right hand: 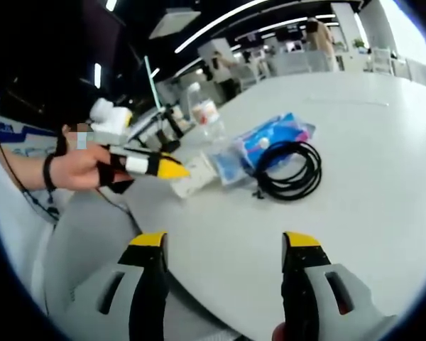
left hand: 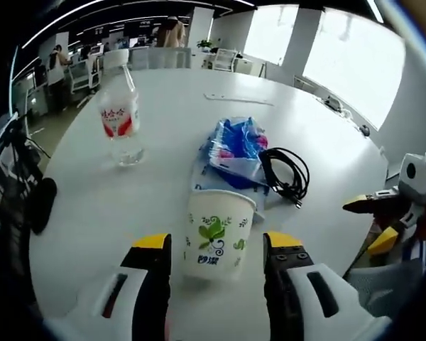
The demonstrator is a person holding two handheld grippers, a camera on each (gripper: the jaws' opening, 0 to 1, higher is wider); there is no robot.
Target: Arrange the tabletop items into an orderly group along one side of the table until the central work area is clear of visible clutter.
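The left gripper view sits low and close over the white bench, facing across it toward the windows, with a paper cup just ahead. The right gripper view looks from off the bench's edge, farther from the cup, toward the office interior. Both views share the coiled black cable, the water bottle and the cup.

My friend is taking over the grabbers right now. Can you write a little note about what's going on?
Left gripper: open, jaws on either side of the paper cup, not closed on it.
Right gripper: open, holding nothing, over the table edge.
Water bottle, blue packets and black cable sit mid-table.
Nothing is grouped yet. Left to do: move everything to one side.
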